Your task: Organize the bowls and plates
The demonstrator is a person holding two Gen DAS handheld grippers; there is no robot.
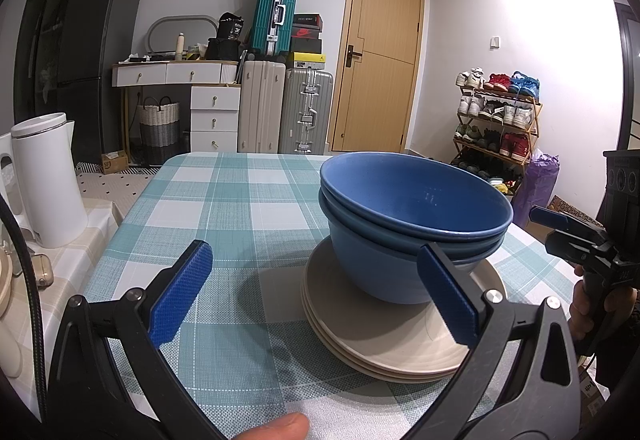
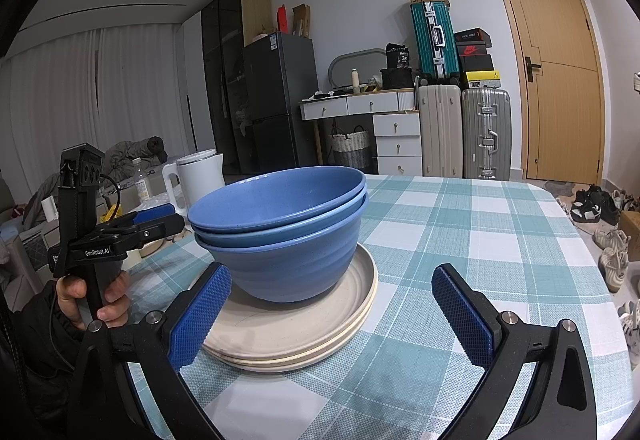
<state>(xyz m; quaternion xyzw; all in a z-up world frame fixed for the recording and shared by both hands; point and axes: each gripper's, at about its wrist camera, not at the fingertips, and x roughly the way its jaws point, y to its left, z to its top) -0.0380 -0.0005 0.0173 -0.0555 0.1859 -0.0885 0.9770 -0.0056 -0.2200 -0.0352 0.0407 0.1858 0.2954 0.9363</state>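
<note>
Both grippers (image 1: 314,294) (image 2: 340,314) level — fingers (image 1: 180,294) spread; bowls (image 2: 280,228) unheld

Black-framed left gripper (image 1: 316,292), blue knurled finger pads (image 1: 180,296), silver screws, "GenRobot.AI" marking, apparently dark sleeve

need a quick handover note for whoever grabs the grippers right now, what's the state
Left gripper: open, empty, facing the stack from one side of the table.
Right gripper: open, empty, facing the stack from the other side.
Blue bowls: nested together, sitting on top of the beige plates, which are stacked on the checked tablecloth.
Done: plates and bowls look gathered into one pile, plates below, bowls above.
Left: no other dishes visible on the table; probably only check the pile sits straight, or move it if it belongs elsewhere.
</note>
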